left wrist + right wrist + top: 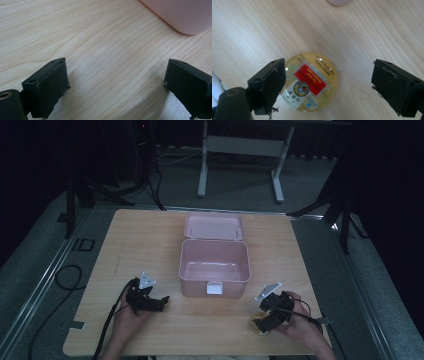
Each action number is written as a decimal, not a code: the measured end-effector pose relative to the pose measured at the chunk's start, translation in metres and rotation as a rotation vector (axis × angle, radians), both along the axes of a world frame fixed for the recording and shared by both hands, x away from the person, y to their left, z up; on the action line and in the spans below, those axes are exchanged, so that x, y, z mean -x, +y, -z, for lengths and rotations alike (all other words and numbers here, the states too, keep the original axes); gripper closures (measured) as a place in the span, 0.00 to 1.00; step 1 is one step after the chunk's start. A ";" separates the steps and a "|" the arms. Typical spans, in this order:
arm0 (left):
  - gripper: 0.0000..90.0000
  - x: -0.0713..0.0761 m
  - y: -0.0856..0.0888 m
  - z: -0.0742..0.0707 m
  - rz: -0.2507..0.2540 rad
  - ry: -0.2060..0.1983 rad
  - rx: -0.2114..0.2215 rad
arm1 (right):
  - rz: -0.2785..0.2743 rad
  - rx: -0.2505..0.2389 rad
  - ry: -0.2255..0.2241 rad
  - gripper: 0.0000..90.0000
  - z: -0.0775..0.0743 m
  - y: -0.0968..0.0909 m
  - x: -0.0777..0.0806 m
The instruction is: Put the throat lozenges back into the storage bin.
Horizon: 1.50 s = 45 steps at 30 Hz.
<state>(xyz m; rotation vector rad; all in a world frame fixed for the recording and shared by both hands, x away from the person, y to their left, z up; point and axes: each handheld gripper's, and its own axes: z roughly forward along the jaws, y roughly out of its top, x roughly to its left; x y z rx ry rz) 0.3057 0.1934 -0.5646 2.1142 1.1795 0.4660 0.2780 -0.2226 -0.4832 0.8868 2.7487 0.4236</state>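
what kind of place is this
Probably a lab or studio set up for recording handling tasks, not a home. A bare wooden table stands on grey carpet among dark stand legs and trailing cables. On it are a pink box and a round tin.

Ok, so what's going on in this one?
A person at a wooden table holds a claw in each hand. The right claw is open and lowered over a small round yellow tin with a red label, which lies flat on the table between the jaws, not yet gripped. The left claw is also open, over bare wood near the pink box. That box stands mid-table with its lid open and looks empty.
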 end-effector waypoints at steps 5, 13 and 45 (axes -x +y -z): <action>0.06 0.000 0.000 0.000 0.000 -0.001 0.001 | 0.004 -0.006 0.027 0.13 0.003 0.003 0.001; 0.06 0.000 0.000 0.000 0.000 0.000 0.000 | 0.001 0.008 0.043 0.12 0.008 0.008 0.001; 0.06 0.000 0.000 0.000 0.000 -0.001 0.000 | -0.067 0.174 0.153 0.12 0.025 0.022 -0.003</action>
